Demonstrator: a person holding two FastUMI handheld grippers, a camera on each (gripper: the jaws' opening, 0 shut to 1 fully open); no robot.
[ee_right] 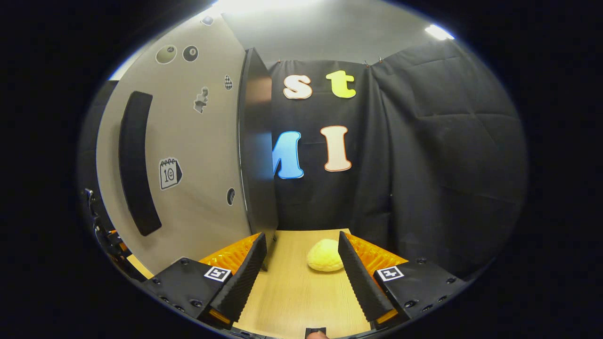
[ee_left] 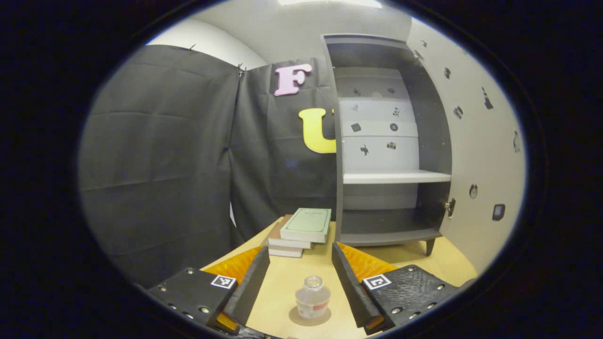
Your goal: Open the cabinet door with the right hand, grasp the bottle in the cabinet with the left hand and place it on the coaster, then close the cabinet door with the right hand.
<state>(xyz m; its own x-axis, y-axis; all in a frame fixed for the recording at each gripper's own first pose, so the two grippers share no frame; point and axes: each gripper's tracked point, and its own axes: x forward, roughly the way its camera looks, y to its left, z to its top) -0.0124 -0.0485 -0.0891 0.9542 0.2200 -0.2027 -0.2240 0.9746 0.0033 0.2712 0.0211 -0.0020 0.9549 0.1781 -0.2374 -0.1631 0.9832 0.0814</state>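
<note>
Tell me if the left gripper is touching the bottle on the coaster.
Apart. In the left gripper view the gripper is open, with bare table visible between each finger and the bottle standing on the coaster.

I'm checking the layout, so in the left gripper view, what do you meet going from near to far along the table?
Bottle on its coaster between the open fingers → stack of books → open cabinet, its shelf bare.
</note>
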